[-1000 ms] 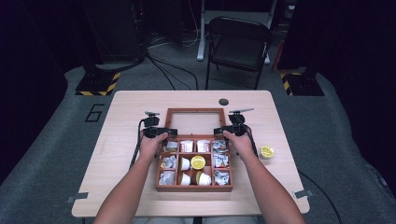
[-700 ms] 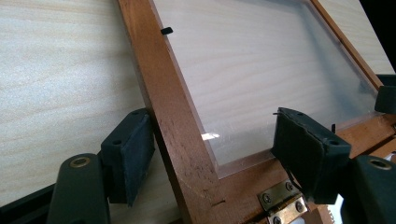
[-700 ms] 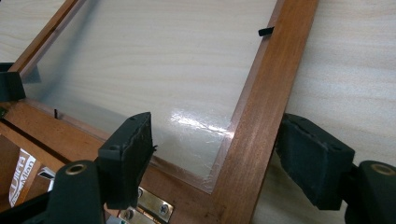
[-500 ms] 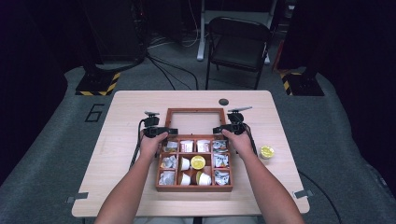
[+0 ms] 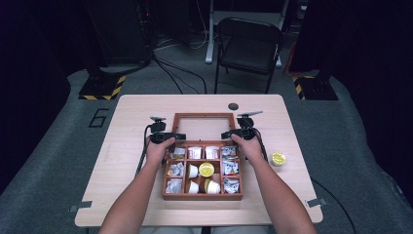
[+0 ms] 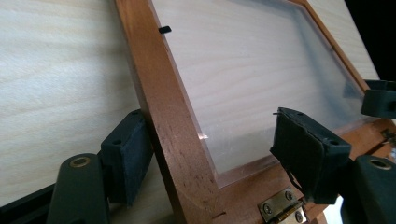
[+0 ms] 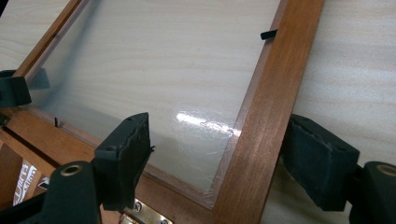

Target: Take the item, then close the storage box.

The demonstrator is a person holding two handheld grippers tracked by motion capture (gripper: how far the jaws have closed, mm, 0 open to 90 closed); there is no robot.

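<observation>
High view: brown wooden compartment box (image 5: 202, 171) on the light wooden table (image 5: 126, 141), its glazed wooden lid (image 5: 202, 127) laid open flat behind.

Left gripper view: left gripper (image 6: 219, 158) straddles the lid's side rail, pads apart.

Right gripper view: right gripper (image 7: 219, 156), jaws just opening, straddles the opposite rail without pressing.

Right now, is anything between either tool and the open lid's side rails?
Nothing visible. The left tool straddles the lid at its left rail, the right tool at its right rail, each near the hinges, with gaps showing at the pads.
</observation>
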